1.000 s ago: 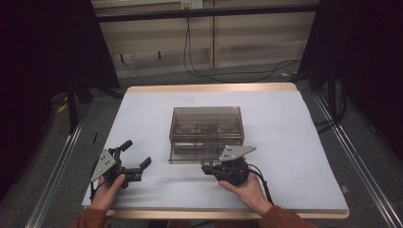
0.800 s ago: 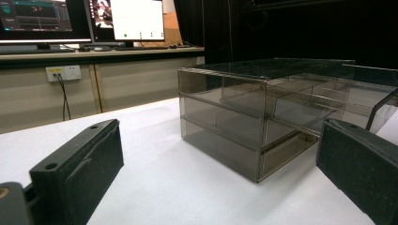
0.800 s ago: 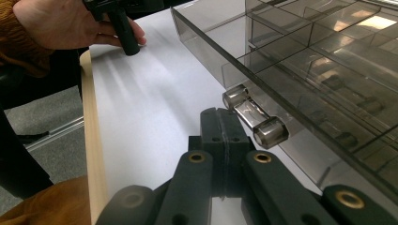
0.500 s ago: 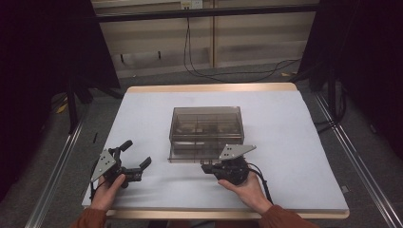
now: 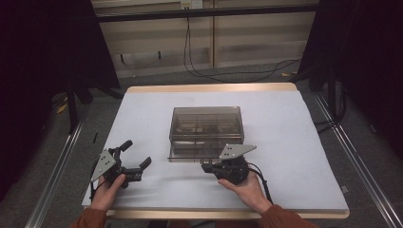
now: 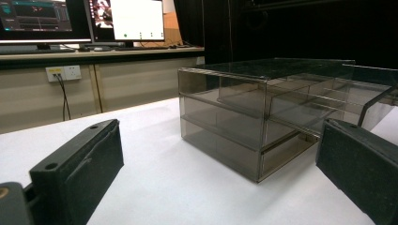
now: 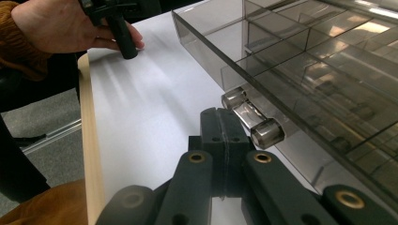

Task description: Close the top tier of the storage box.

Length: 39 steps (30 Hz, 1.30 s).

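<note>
White counter (image 5: 294,142): right claw (image 7: 220,123) closed beside drawer handle (image 7: 253,119); left claw (image 5: 135,159) open. Advise opening before gripping handle squarely.

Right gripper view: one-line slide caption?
Shut right gripper beside the handle of a smoky clear drawer box on white table.

Rust-orange knitted sleeves (image 5: 280,219) are covering both forearms. Each hand is carrying a black gripper: the left gripper (image 5: 135,161) and right gripper (image 5: 205,167) are wearing grey three-cornered plates, trailing black cables, and showing brass-ringed screws by the fingers (image 7: 220,129).
</note>
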Motion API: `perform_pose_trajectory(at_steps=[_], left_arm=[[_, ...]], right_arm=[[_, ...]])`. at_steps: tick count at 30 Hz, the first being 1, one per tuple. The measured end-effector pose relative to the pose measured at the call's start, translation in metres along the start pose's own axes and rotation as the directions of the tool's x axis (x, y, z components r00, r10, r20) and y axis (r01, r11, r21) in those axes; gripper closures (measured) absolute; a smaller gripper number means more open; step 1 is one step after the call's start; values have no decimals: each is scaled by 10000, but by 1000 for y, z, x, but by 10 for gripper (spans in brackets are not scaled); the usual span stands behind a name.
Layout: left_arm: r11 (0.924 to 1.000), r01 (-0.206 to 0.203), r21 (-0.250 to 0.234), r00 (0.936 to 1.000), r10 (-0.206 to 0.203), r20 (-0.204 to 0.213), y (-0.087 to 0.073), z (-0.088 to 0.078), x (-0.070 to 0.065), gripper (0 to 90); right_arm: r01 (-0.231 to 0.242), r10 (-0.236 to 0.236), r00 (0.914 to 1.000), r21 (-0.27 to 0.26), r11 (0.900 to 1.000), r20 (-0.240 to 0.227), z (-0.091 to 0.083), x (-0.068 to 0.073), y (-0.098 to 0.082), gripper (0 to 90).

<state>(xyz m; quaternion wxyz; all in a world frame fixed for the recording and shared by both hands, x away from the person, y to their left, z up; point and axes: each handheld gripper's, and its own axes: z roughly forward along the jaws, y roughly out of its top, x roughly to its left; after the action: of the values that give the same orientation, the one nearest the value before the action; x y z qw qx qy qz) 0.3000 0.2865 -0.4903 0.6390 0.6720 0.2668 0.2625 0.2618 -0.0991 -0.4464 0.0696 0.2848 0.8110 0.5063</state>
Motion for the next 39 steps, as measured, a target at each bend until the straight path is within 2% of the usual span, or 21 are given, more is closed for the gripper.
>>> perform_pose_trajectory(at_steps=[21,23,33,39], left_arm=[[10000,-6,12,10000,6,-6,0,0,0,10],[10000,25,-9,10000,-25,5,0,0,0,10],[10000,36,-5,10000,-36,32,0,0,0,10],[10000,43,-2,10000,-43,39,0,0,0,10]], right_arm=[[-26,26,10000,-28,10000,-33,0,-1,1,900],[-30,29,10000,112,9999,15,1,-1,0,900],[-145,145,9998,4,9999,136,3,-5,2,900],[-56,56,9998,1,10000,178,3,-6,2,900]])
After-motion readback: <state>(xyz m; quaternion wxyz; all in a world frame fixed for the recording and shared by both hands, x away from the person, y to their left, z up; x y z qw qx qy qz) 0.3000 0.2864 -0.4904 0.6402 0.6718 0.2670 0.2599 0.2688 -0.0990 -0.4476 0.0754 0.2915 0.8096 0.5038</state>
